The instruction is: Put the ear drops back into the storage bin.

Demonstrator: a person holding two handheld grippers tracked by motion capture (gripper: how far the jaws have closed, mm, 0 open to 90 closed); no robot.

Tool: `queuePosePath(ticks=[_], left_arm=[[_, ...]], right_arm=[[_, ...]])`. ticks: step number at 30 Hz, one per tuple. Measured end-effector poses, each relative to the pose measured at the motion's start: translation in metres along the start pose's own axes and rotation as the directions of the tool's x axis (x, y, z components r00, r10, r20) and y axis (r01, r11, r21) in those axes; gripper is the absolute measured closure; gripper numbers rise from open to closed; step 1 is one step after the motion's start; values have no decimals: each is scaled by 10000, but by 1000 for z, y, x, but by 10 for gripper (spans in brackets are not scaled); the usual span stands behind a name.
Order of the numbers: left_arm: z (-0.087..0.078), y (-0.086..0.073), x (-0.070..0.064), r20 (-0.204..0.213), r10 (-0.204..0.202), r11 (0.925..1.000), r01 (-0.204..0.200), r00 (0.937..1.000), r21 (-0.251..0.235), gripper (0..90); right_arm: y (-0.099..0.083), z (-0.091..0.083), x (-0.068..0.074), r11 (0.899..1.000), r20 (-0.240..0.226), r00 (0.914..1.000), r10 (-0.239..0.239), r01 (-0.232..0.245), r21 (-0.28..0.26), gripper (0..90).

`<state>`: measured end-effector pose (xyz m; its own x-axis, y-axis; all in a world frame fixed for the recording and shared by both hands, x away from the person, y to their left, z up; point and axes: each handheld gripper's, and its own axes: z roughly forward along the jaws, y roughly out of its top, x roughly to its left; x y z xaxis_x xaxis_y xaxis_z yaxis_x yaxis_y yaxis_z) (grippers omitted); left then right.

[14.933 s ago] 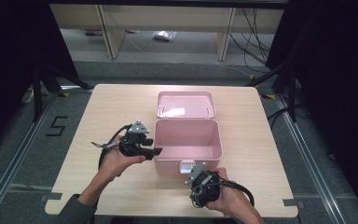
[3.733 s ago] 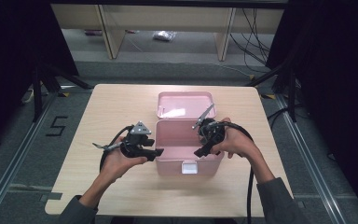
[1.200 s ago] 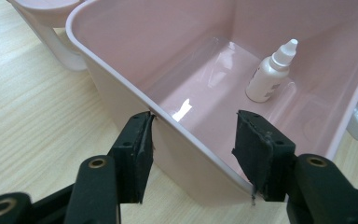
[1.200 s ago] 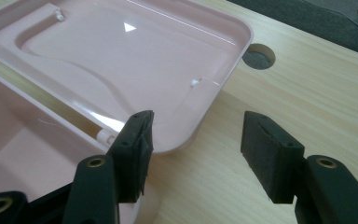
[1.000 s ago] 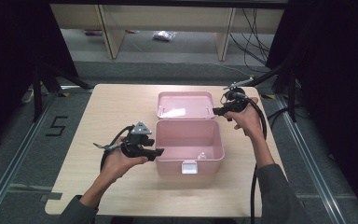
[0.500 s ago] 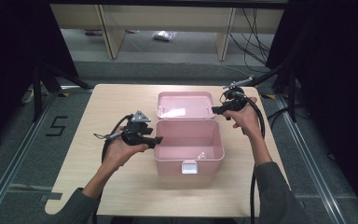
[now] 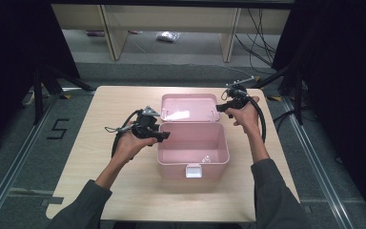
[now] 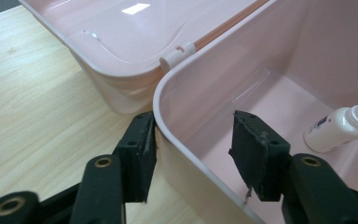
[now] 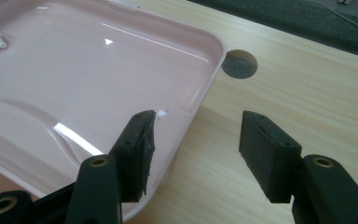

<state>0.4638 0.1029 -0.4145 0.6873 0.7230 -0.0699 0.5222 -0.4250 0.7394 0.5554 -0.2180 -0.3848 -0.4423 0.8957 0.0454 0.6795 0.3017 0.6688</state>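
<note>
From the high view I see my pink box (image 7: pixel 193 148) open at the middle of the table (image 7: pixel 100 157), its lid (image 7: pixel 189 107) laid back flat behind it, my left gripper (image 7: pixel 164 136) at the box's left wall and my right gripper (image 7: pixel 219 108) at the lid's right edge. In the left gripper view the jaws stand apart astride the box wall (image 8: pixel 186 154), one outside touching it and one inside (a small white bottle (image 8: pixel 338 128) lies on the box floor). In the right gripper view the jaws gape too, one over the lid's rim (image 9: pixel 200 93), the other above bare wood near a round hole (image 9: pixel 240 64).
</note>
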Motion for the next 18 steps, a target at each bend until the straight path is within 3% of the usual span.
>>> queuePosePath(ticks=[1,2,3,4,11,14,18], left_arm=[[0,0,1,59,45,10000,-45,10000,31,516],[0,1,1,44,12,10000,-12,10000,18,528],[0,1,2,-19,-12,10000,12,10000,-36,537],[0,1,3,37,-86,10000,86,10000,-31,548],[0,1,9,196,-95,9999,97,9998,-75,628],[0,1,9,217,-163,9998,166,9996,-124,640],[0,2,9,145,-181,9997,183,9997,-149,654]], right_arm=[[2,0,-1,9998,94,9999,-127,126,130,469],[3,1,-1,10000,124,9999,-32,32,1,473],[4,3,-3,9997,54,9997,-230,231,-99,476],[4,4,-1,10000,73,9999,92,-92,34,476],[9,17,2,9991,209,9994,266,-273,329,487],[13,22,1,9995,297,9996,3,-13,317,494],[16,27,4,9991,410,9991,71,-89,426,505]])
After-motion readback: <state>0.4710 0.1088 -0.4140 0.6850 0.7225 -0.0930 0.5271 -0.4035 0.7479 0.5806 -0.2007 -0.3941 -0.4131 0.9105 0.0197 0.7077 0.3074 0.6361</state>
